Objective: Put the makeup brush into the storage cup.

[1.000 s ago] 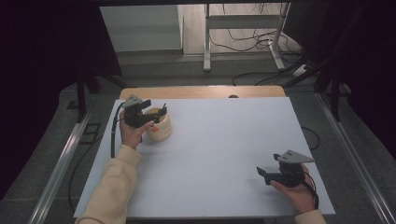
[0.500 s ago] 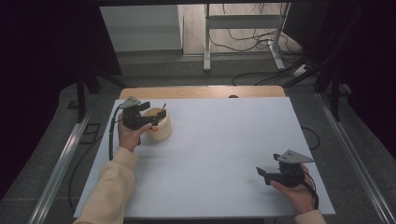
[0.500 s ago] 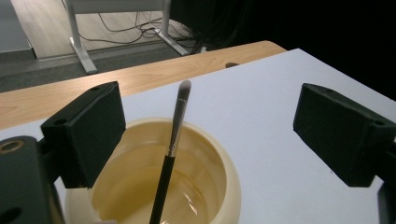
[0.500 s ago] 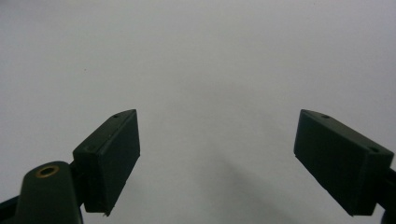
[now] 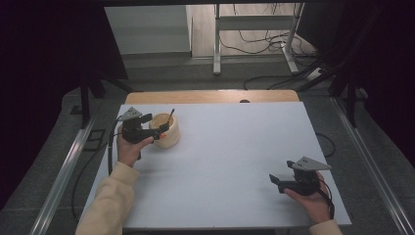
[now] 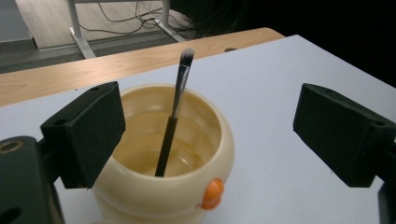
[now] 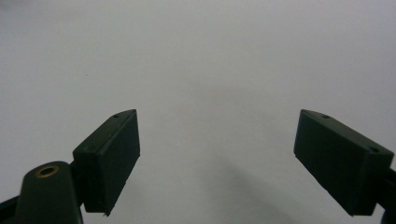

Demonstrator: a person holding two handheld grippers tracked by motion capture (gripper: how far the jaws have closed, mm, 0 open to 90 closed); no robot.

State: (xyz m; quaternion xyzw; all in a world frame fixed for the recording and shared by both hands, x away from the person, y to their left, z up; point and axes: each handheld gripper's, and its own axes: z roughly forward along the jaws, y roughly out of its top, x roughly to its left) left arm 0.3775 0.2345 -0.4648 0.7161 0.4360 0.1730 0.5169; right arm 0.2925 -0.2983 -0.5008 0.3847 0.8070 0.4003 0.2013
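A person's left gripper [image 6: 205, 140] stands with its two black jaws wide apart and nothing pressed between them, having just finished opening. Directly ahead of it, and partly between the jaws, sits a cream-coloured round pot [image 6: 163, 186] with a glossy, bulging body, a wide mouth and a small orange knob on the side nearest the right jaw. The left jaw overlaps the pot's rim in the left gripper view; whether it touches cannot be told. Inside the pot leans a makeup brush [image 6: 172, 121], its slim black handle planted on the amber-tinted bottom, a silver ferrule above and a short dark tuft with a pale tip rising clear of the rim, tilted slightly away from the gripper. Beyond the pot lies the white table [image 6: 280, 93] and its wooden far edge [image 6: 116, 60].

From the high view, the left gripper [image 5: 156, 131] is at the pot [image 5: 169, 137] near the table's far left, the brush [image 5: 171, 116] poking up behind it. Well apart, at the near right, the right gripper [image 5: 275, 181] rests in the other hand, its jaws also spread and empty over bare table [image 7: 210, 70].
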